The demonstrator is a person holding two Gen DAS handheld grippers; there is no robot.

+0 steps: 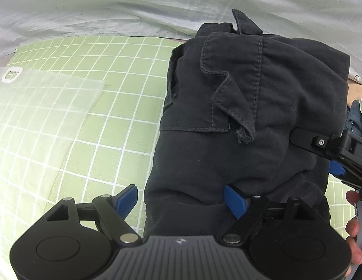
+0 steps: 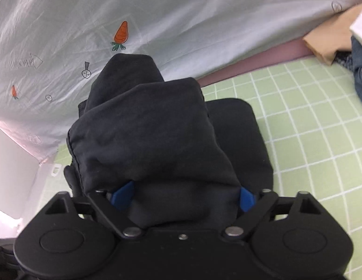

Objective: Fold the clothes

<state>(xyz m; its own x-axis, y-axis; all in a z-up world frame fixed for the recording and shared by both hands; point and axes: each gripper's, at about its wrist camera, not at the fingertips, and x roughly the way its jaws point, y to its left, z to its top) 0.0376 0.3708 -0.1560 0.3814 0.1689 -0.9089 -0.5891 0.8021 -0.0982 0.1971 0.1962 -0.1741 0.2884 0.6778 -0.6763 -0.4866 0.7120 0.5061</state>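
Dark trousers [image 1: 251, 107] lie bunched and partly folded on the green checked sheet [image 1: 106, 107], their far end up against the pale carrot-print cover [image 2: 157, 23]. The cloth looks like soft, mid-weight cotton: limp enough to sag and slide off its own layers, yet thick at the stitched pocket flap [image 1: 230, 102], which stands up crumpled. I would judge the doubled edges and seams the safest places to pinch, since a single loose layer would just pull away from the stack.

The left gripper [image 1: 182, 199] hovers at the near end with its jaws spread; one blue pad [image 1: 234, 200] touches the fabric, the other sits over bare sheet, so it clamps nothing. The right gripper [image 2: 183, 196] also stands wide, with a thick fold [image 2: 145, 135] of the trousers mounded between its pads [image 2: 122, 194]; they flank the cloth rather than squeeze it, as far as I can tell.

How many layers lie underneath is hidden. A translucent plastic bag [image 1: 36, 107] lies to the left, and other clothes [image 2: 358, 70] at the edge are cut off.
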